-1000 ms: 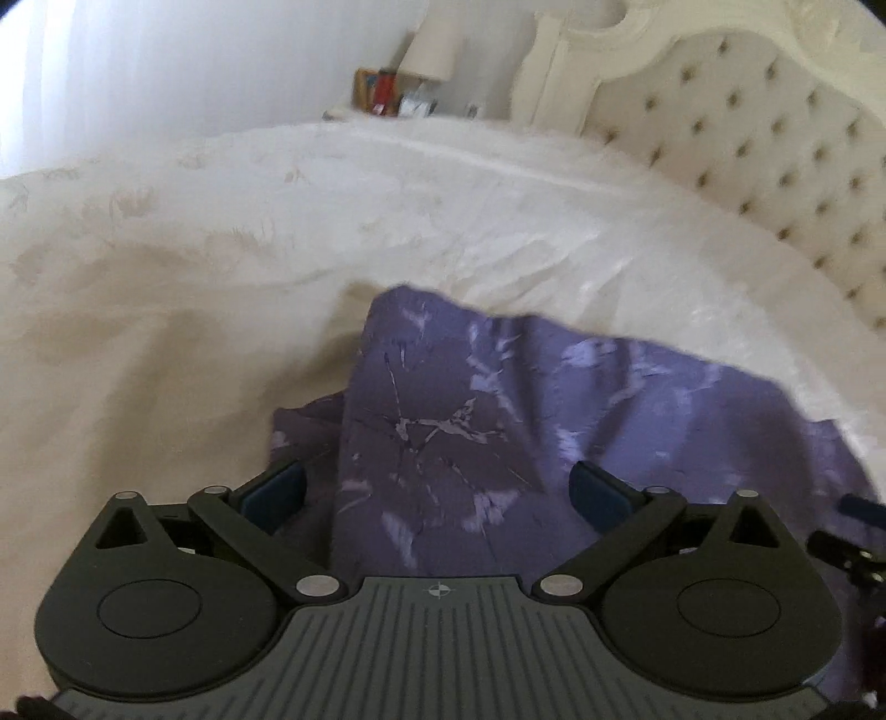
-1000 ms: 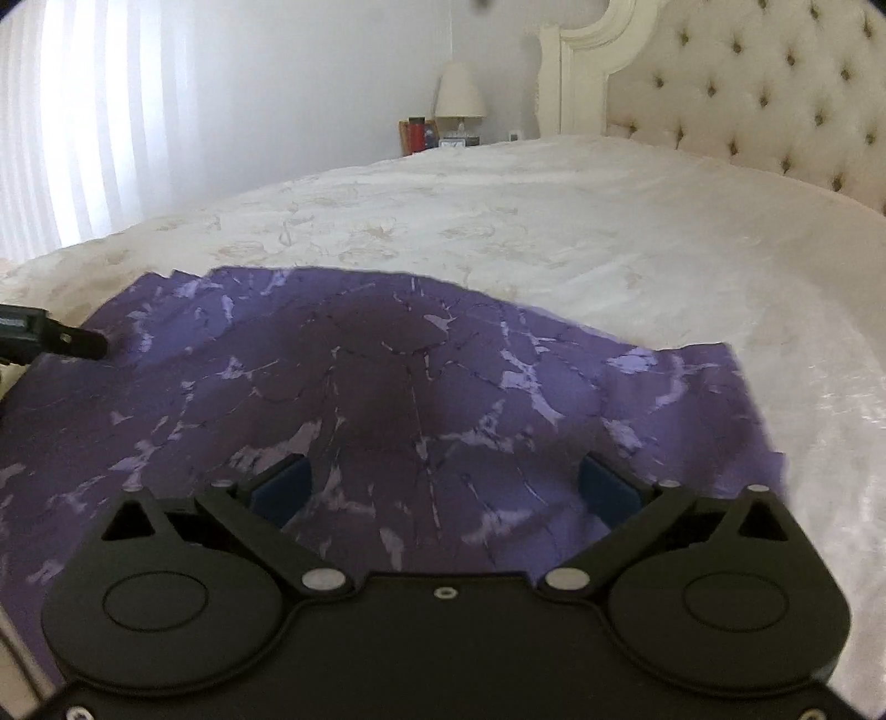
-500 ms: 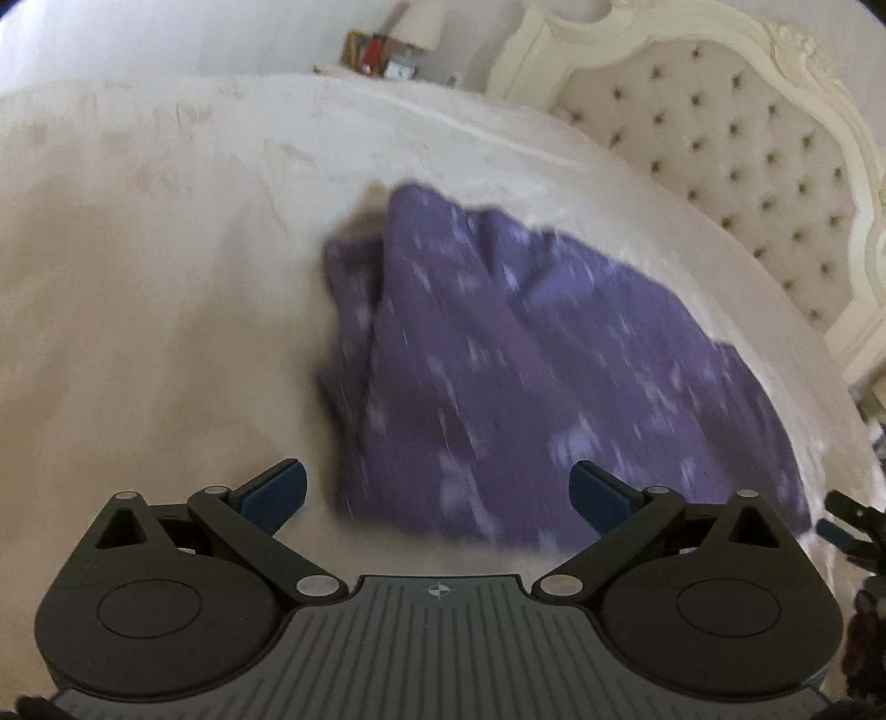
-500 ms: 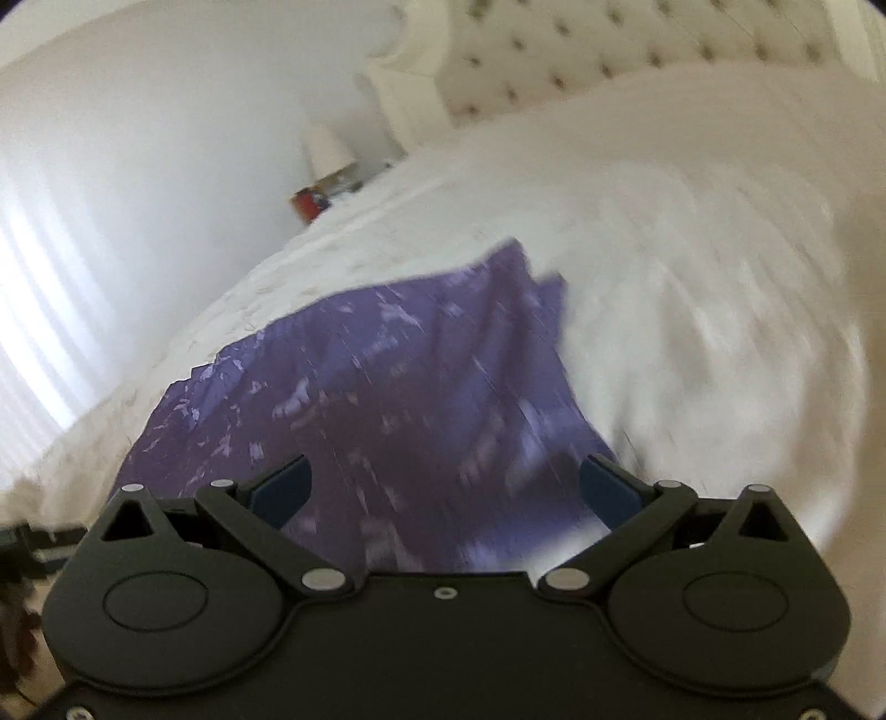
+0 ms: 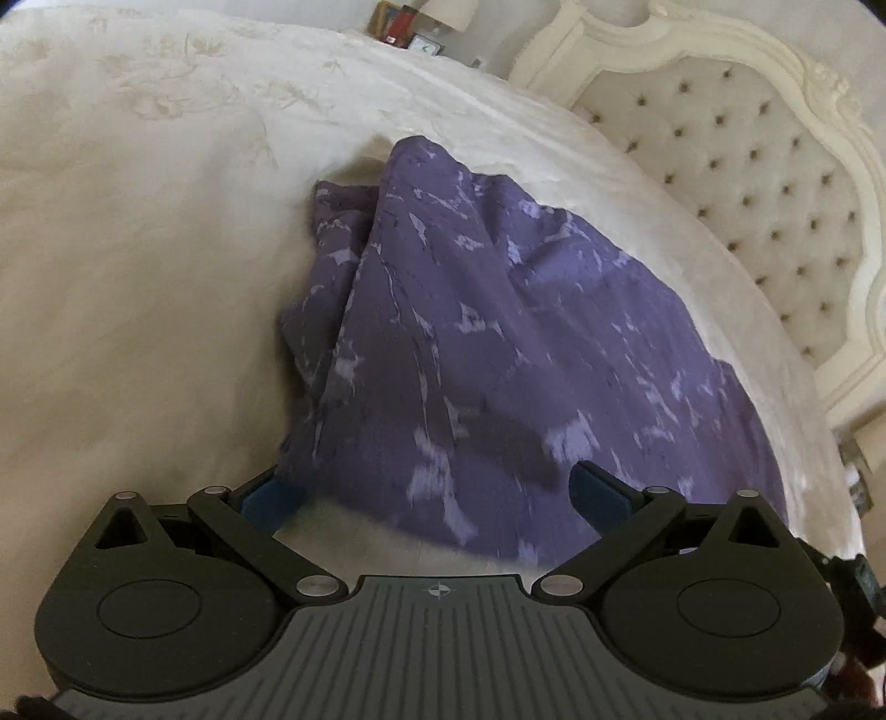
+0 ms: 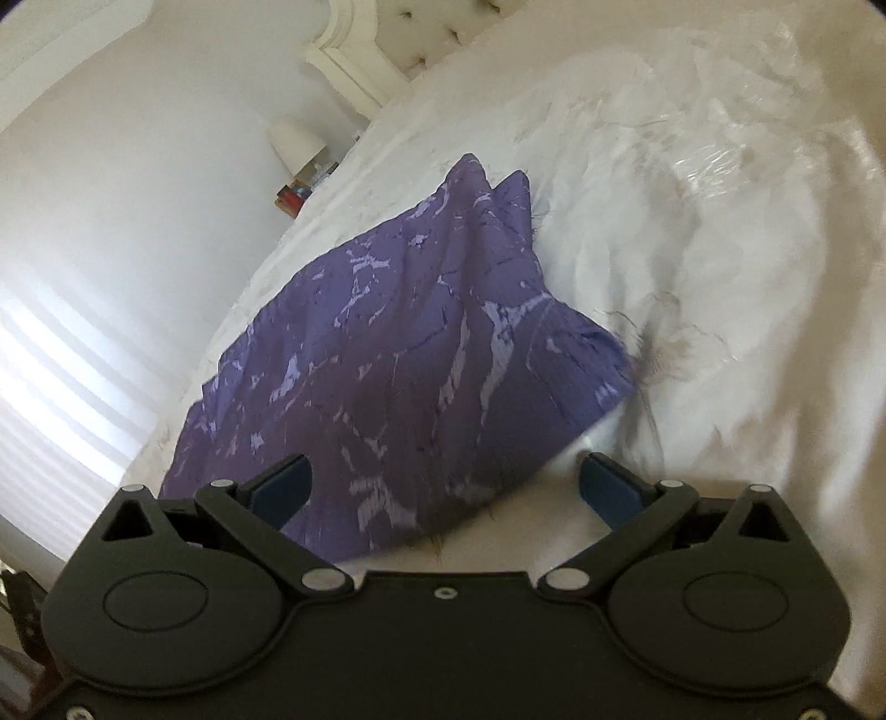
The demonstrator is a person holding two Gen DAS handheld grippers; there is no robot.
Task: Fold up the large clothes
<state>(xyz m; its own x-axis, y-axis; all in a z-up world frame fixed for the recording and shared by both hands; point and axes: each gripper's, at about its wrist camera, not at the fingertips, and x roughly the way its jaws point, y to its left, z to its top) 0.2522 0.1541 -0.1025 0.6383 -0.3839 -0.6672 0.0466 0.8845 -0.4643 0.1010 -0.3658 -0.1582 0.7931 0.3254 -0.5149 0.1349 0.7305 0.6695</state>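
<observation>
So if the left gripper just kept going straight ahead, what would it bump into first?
Most likely the purple cloth lying on the white bedspread. The left gripper is open and empty, and the cloth's near edge sits right between and ahead of its fingers. How soon it would touch is hard to judge.

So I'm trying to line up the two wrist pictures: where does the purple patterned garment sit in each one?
Left wrist view: the purple garment fills the centre and runs toward the lower right, bunched along its left edge.
Right wrist view: the purple garment lies centre-left, stretching toward the lower left, its peaked corners at the top.
Shared landmark: the bedside lamp beside the tufted headboard.
</observation>
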